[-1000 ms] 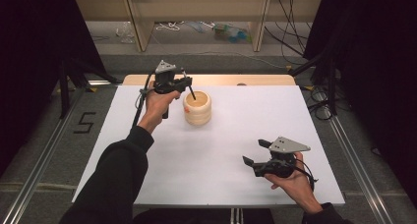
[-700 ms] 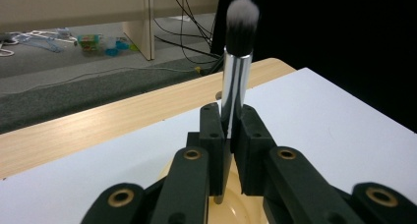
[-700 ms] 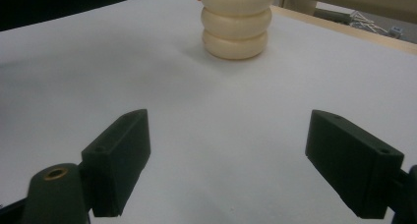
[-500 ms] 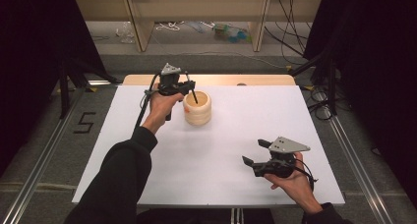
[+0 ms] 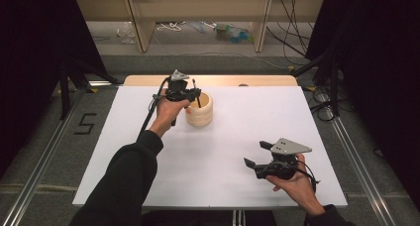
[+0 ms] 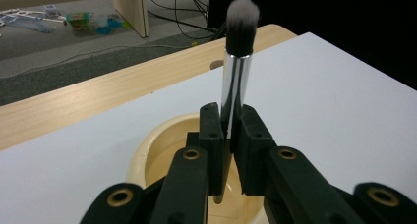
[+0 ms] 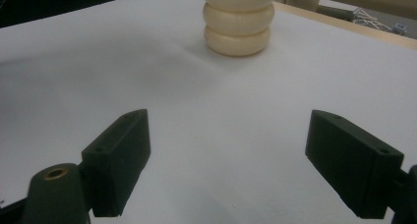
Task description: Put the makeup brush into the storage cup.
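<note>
Left gripper (image 6: 227, 150) stood clamped on the makeup brush (image 6: 237, 81), bristles up, handle end seemingly inside the cream holder (image 5: 199, 109); step in hand, I judged: seating the brush; next called for release; right gripper (image 5: 261, 156) idled agape, empty, near the table (image 5: 322, 137) edge.

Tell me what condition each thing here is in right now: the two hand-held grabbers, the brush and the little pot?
Left gripper: jaws shut on the brush handle, held over the pot.
Right gripper: jaws wide open, nothing between them, low over the table.
Makeup brush: upright, bristles up, lower end down in the pot's opening.
Ribbed cream pot: upright on the table, open at the top.
</note>
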